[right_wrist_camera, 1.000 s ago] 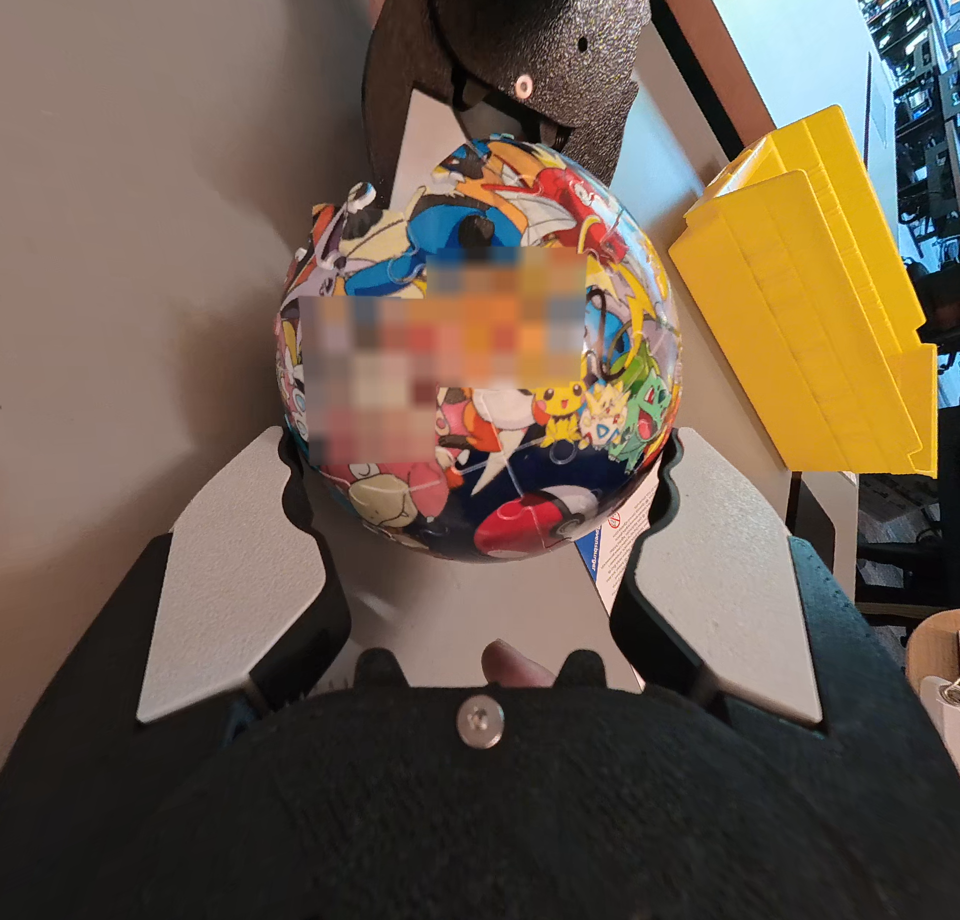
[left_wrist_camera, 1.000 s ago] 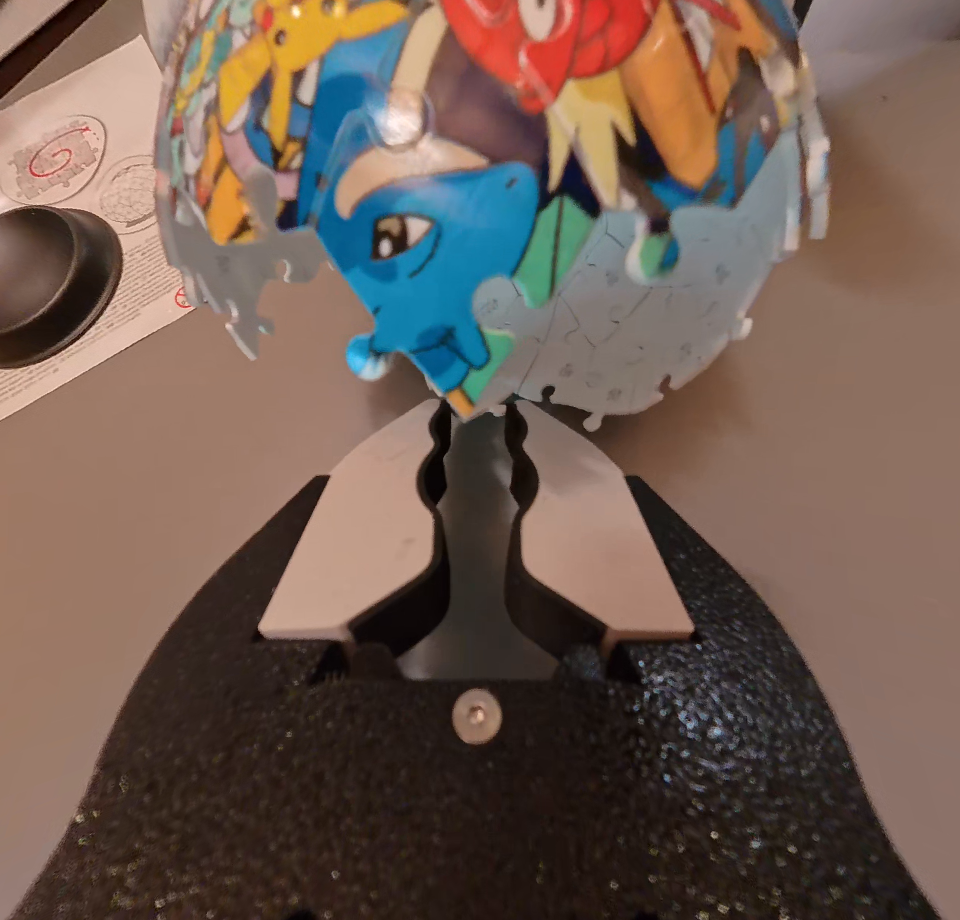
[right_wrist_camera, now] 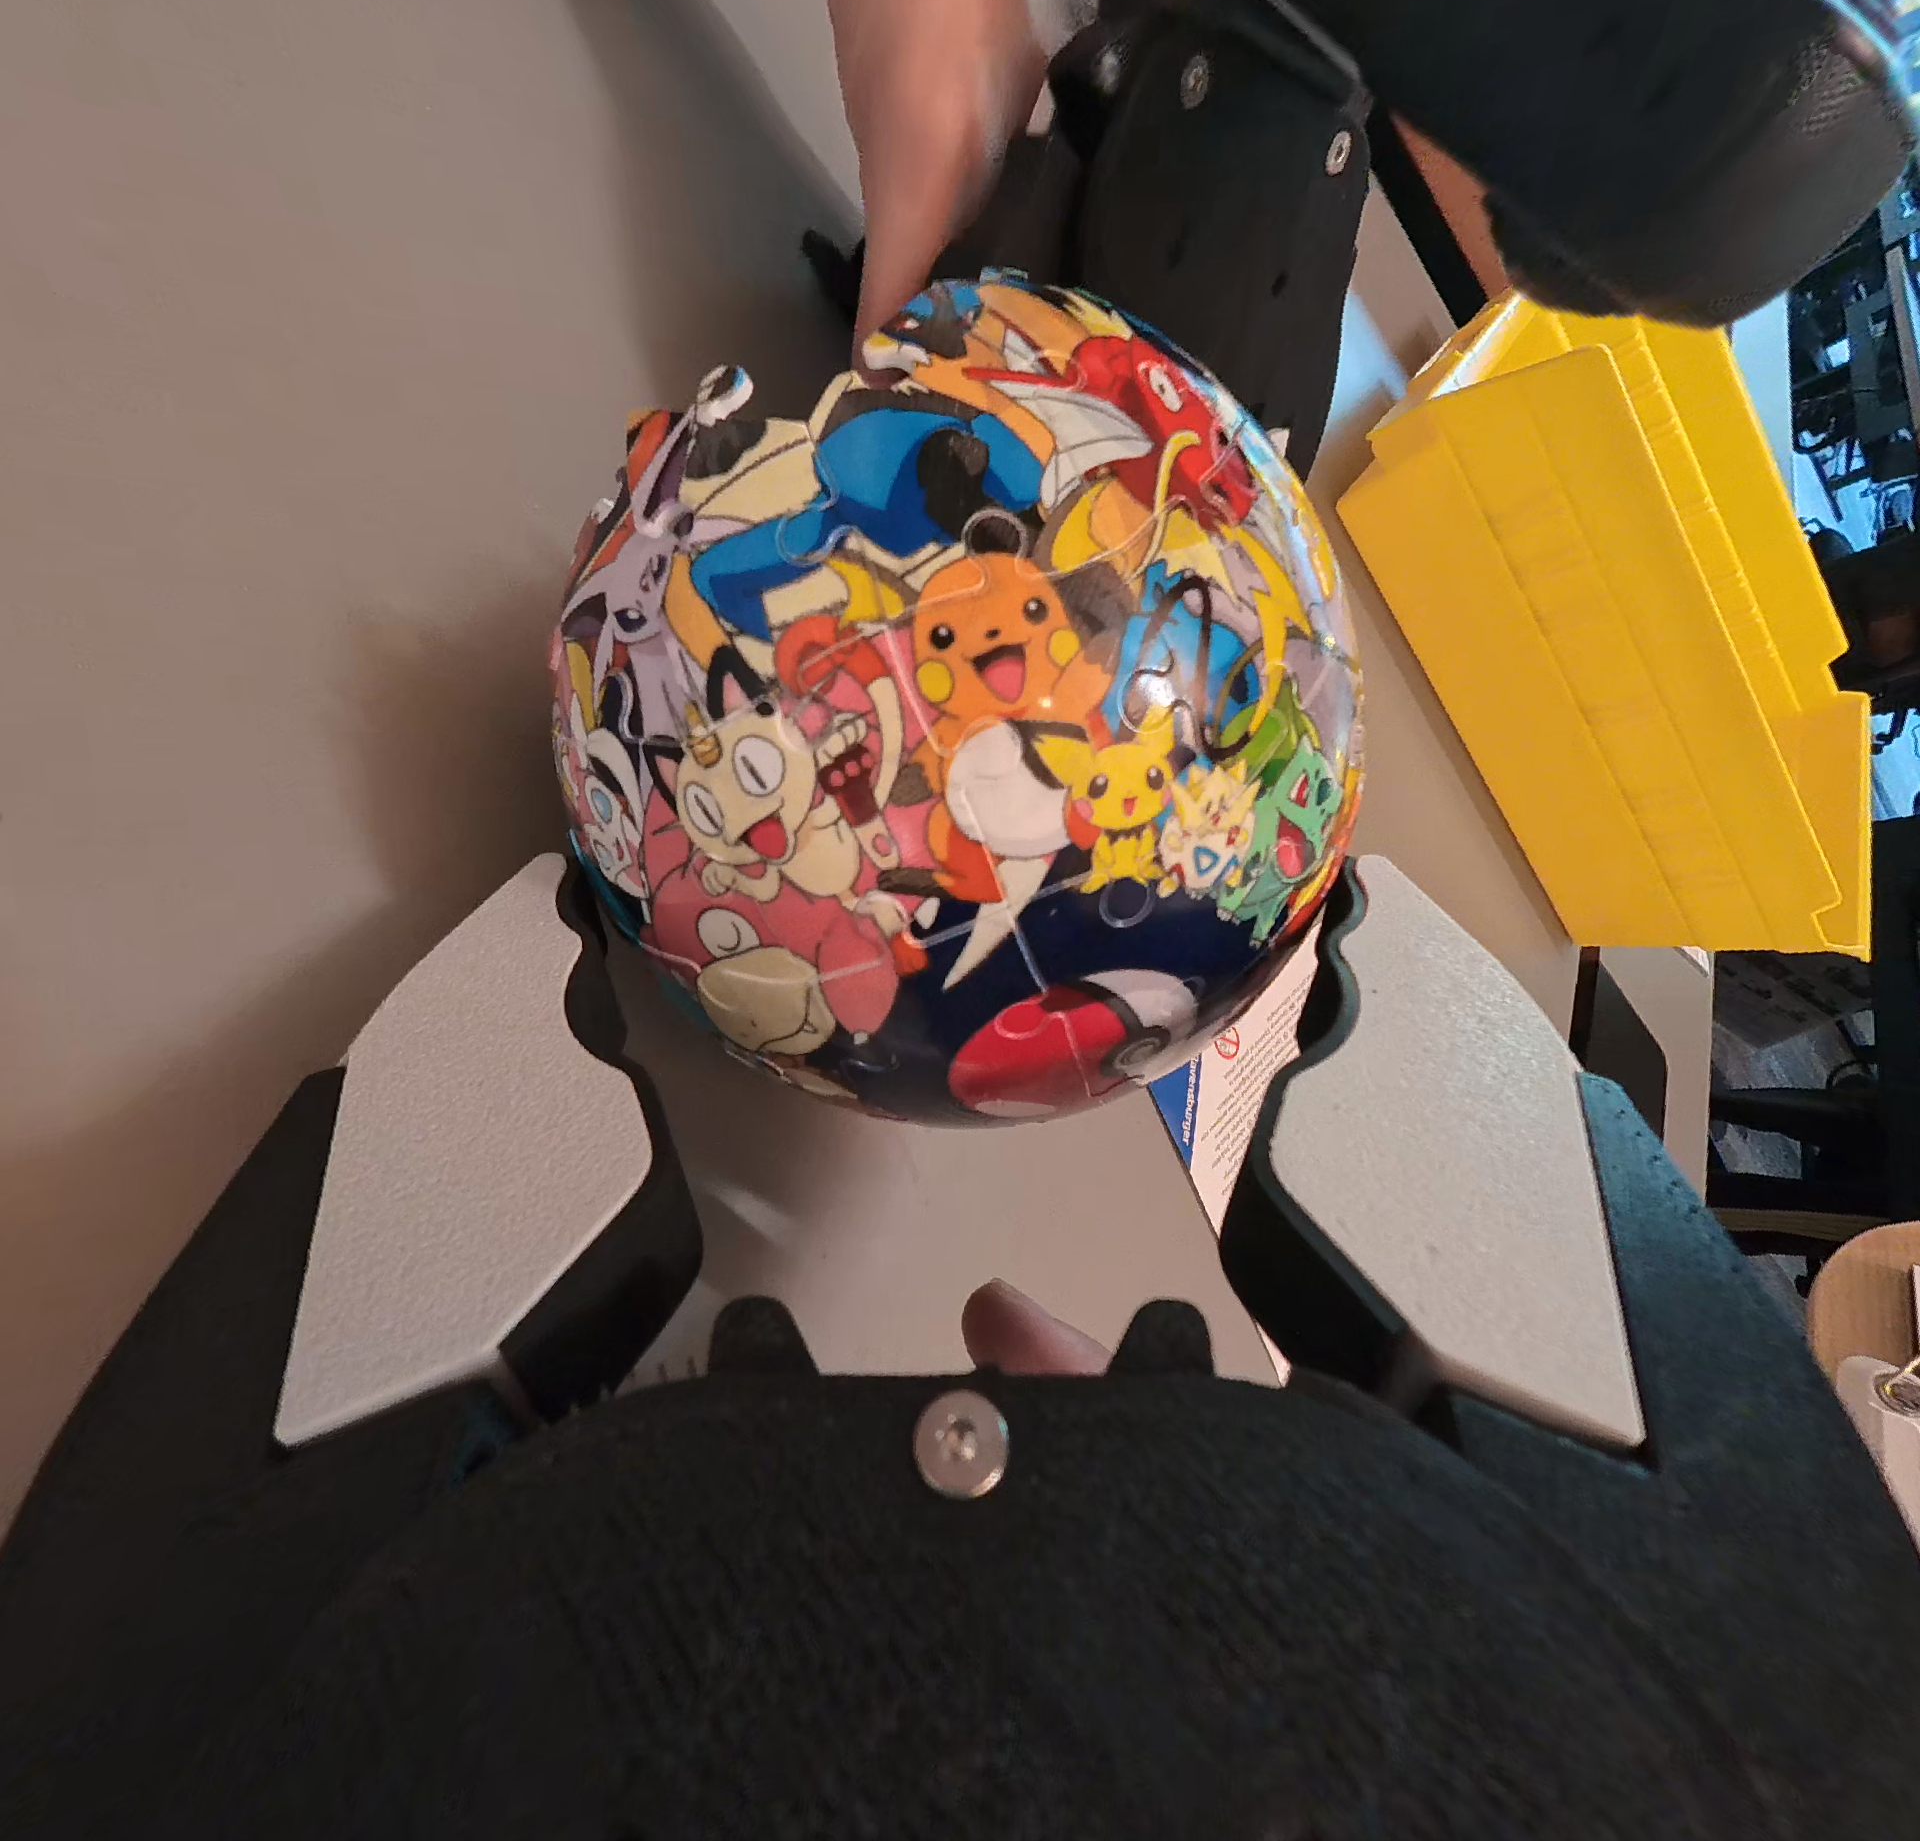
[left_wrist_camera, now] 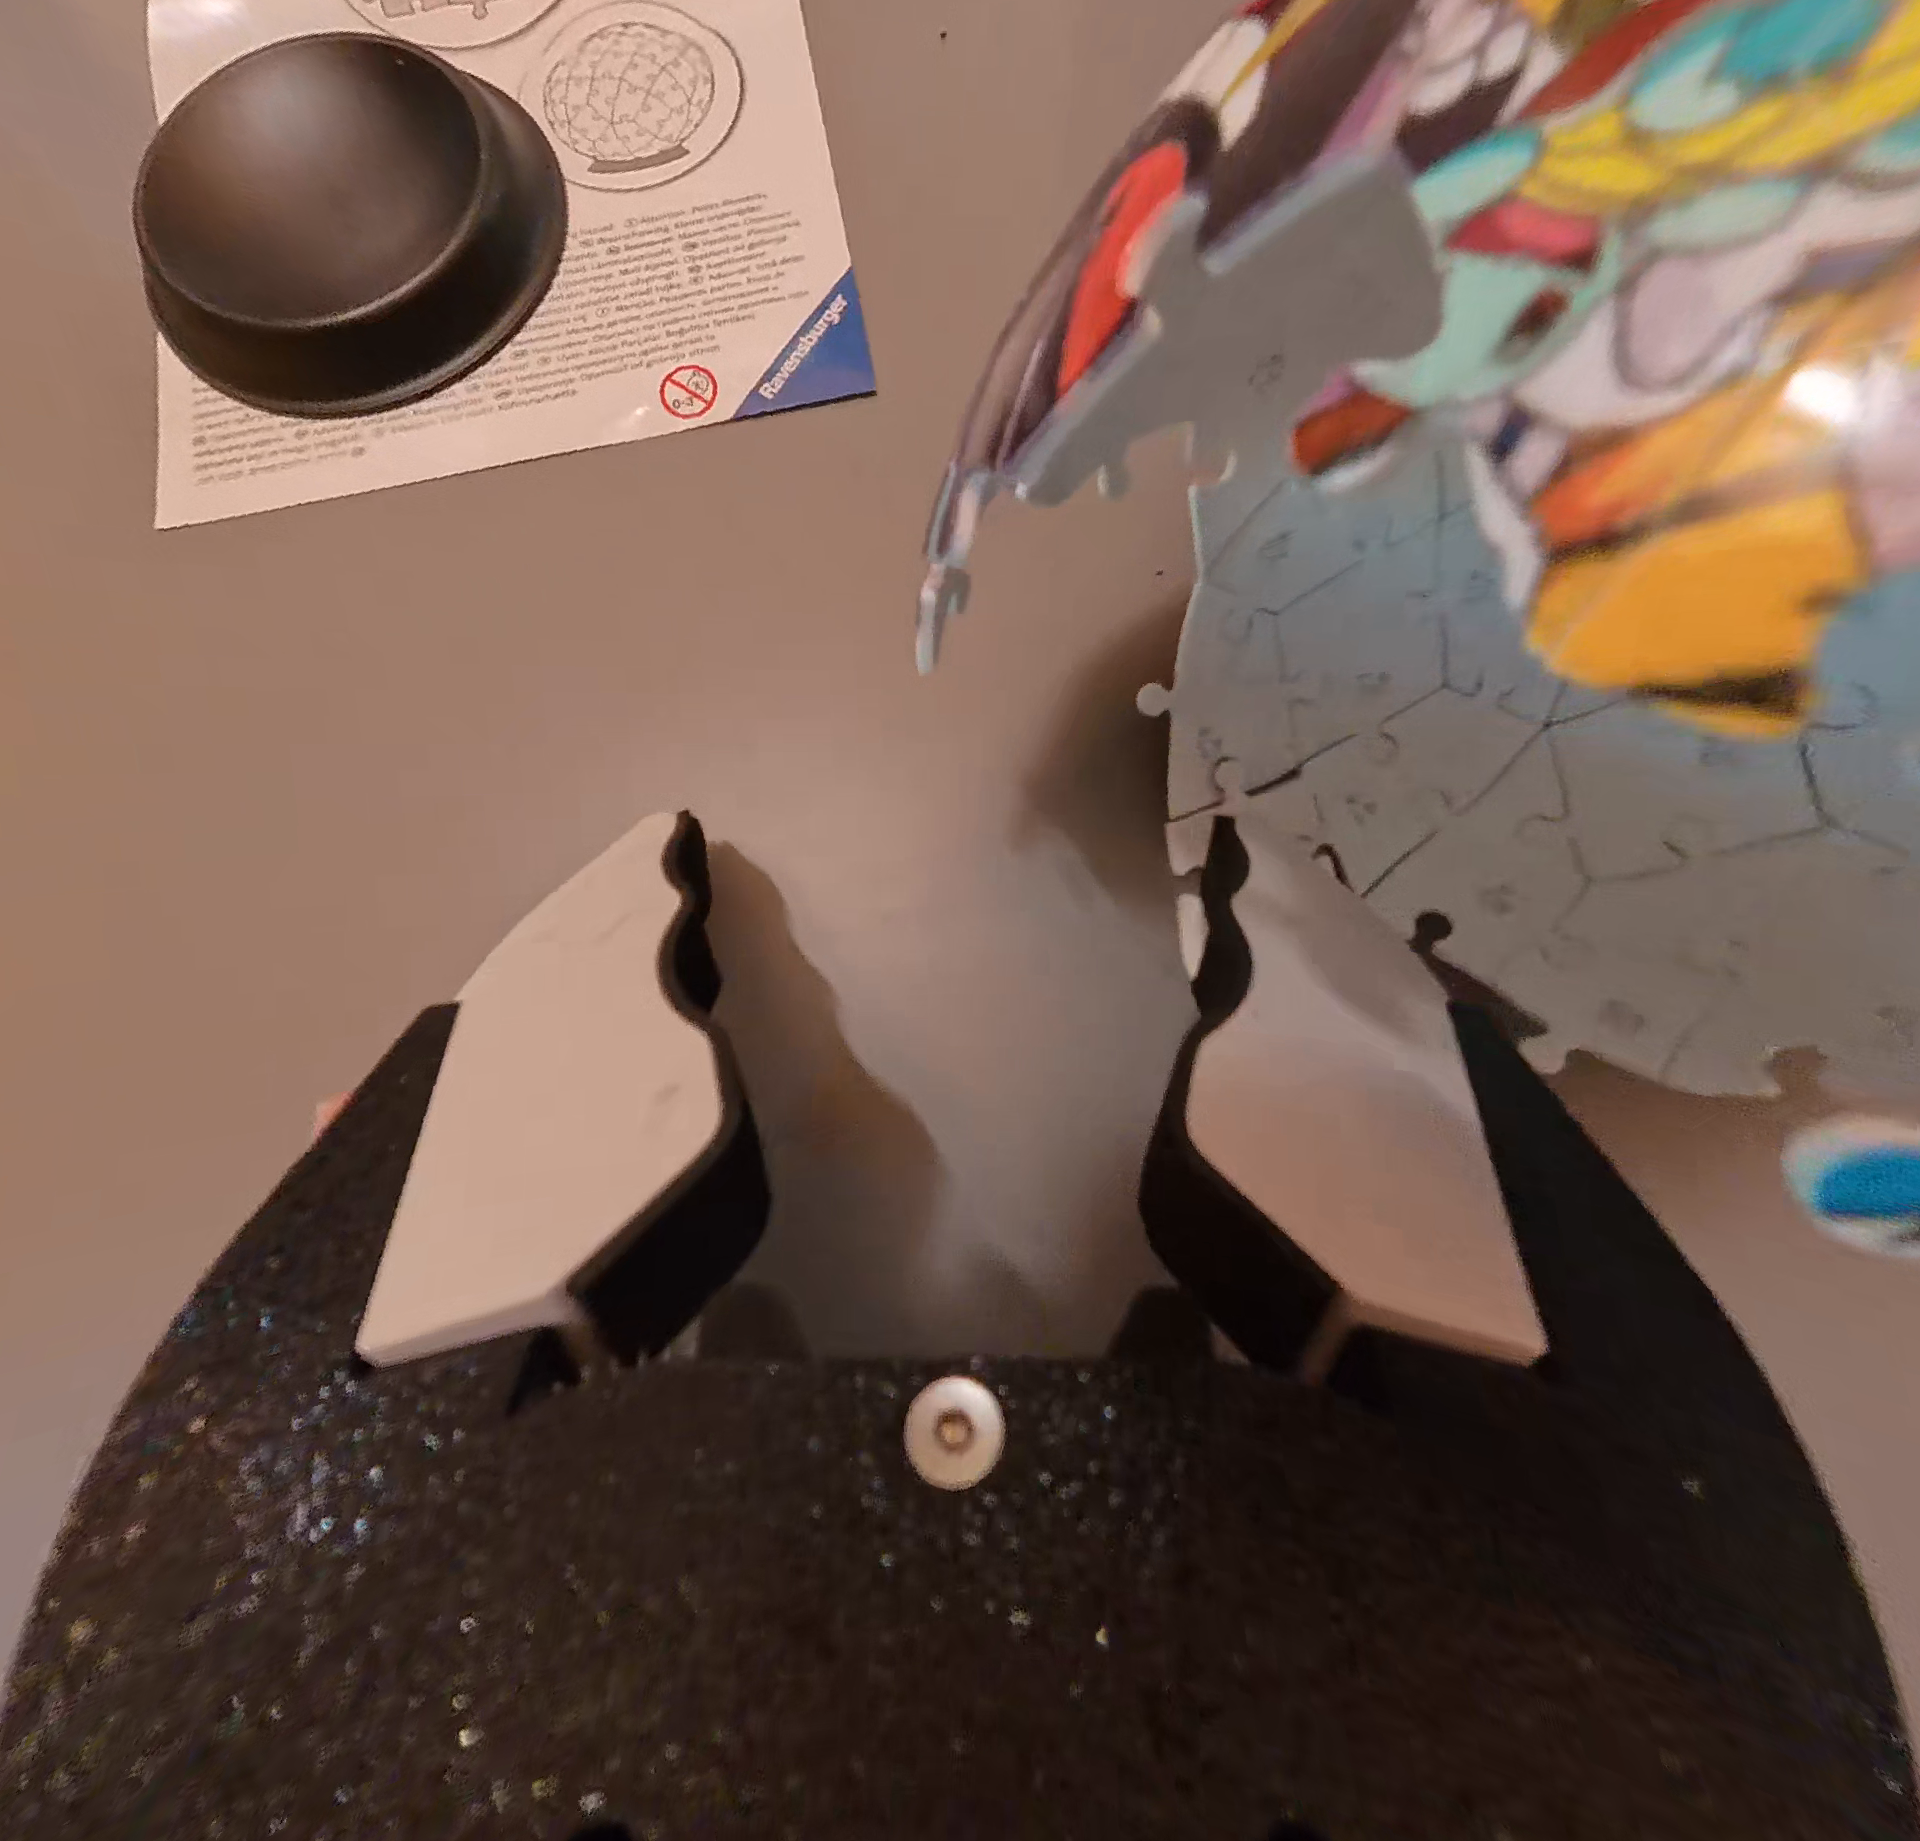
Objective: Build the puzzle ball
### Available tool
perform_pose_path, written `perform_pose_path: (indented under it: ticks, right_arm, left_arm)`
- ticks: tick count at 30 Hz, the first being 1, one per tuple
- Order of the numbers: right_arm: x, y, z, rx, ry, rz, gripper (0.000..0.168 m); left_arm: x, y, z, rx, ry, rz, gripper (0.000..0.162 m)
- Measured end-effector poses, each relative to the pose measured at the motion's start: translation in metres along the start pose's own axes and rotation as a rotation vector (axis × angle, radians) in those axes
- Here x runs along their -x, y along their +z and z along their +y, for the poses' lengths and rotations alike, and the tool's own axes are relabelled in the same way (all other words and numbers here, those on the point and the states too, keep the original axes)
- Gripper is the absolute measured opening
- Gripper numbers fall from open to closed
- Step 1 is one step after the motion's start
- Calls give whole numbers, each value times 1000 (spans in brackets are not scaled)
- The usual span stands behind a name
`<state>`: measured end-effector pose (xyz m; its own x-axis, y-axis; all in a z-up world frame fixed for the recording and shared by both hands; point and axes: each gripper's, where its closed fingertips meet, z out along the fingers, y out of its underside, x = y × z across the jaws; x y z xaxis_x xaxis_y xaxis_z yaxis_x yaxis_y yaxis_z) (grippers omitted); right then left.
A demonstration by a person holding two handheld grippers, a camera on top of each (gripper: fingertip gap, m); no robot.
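The puzzle ball [right_wrist_camera: 956, 700] is a colourful cartoon-printed sphere held in the air between my right gripper's [right_wrist_camera: 956, 882] fingers, which press on its two sides. In the left wrist view the ball [left_wrist_camera: 1558, 544] fills the upper right, blurred. It shows a jagged opening with the grey inner sides of the pieces [left_wrist_camera: 1455, 804]. My left gripper [left_wrist_camera: 951, 835] is open and empty, and its right fingertip [left_wrist_camera: 1221, 856] lies at the ball's ragged edge. The left gripper's black body [right_wrist_camera: 1195, 181] shows beyond the ball in the right wrist view.
A black round stand [left_wrist_camera: 343, 222] sits on a printed instruction sheet [left_wrist_camera: 623, 357] on the grey table [left_wrist_camera: 520, 700], far left. Yellow bins [right_wrist_camera: 1600, 648] stand at the right. A hand [right_wrist_camera: 914, 129] is behind the ball. The sheet's corner [right_wrist_camera: 1236, 1085] shows under it.
My left gripper was nearly shut at the ball's lower edge; it has opened and shifted left, so the ball now sits at its right. The right gripper keeps holding the ball.
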<state>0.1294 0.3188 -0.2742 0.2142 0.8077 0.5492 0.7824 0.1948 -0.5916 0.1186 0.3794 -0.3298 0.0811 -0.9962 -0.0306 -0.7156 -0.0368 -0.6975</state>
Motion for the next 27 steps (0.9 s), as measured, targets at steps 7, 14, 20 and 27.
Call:
perform_pose_path:
  ticks: [7, 14, 20, 27]
  right_arm:
    - [0, 0, 0, -6, 4, 0, 128]
    - [-1, 1, -1, -12, 13, 0, 128]
    - [-1, 0, -1, 1, -1, 2, 128]
    - [-1, 1, -2, 14, 0, 4, 128]
  left_arm:
    - [-1, 0, -1, -2, 0, -14, 89]
    - [-10, 0, -2, -5, -3, -1, 80]
    - [-14, 0, -1, 3, -21, 15, 80]
    - [-25, 0, -1, 28, -31, 54, 60]
